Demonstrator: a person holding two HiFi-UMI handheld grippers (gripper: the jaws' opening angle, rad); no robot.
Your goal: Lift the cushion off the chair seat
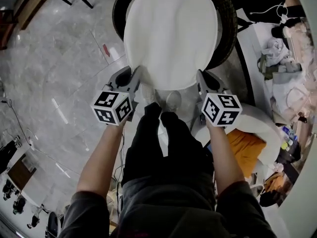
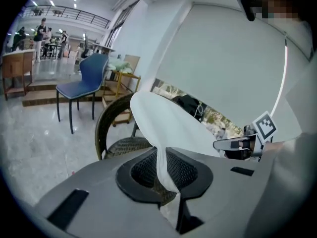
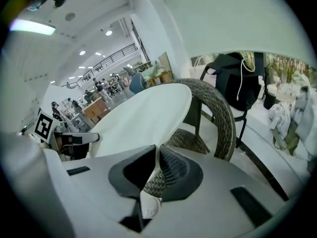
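A round white cushion [image 1: 171, 33] hangs lifted above the dark wicker chair [image 1: 229, 24], held by its near edge. My left gripper [image 1: 134, 81] is shut on the cushion's near-left edge, my right gripper [image 1: 202, 81] on its near-right edge. In the left gripper view the cushion [image 2: 163, 123] is pinched to a thin fold between the jaws of the left gripper [image 2: 167, 177], with the chair [image 2: 106, 128] below it. The right gripper view shows the cushion [image 3: 143, 118] nipped the same way in the right gripper [image 3: 156, 170], above the woven chair back [image 3: 220, 108].
A blue chair [image 2: 84, 78] stands on the marble floor to the left. A black bag [image 3: 233, 81] hangs on a frame behind the wicker chair. White clothes and clutter [image 1: 285, 48] lie at the right, with an orange item [image 1: 245, 148] near my right arm. My shoes [image 1: 173, 100] are by the chair's front.
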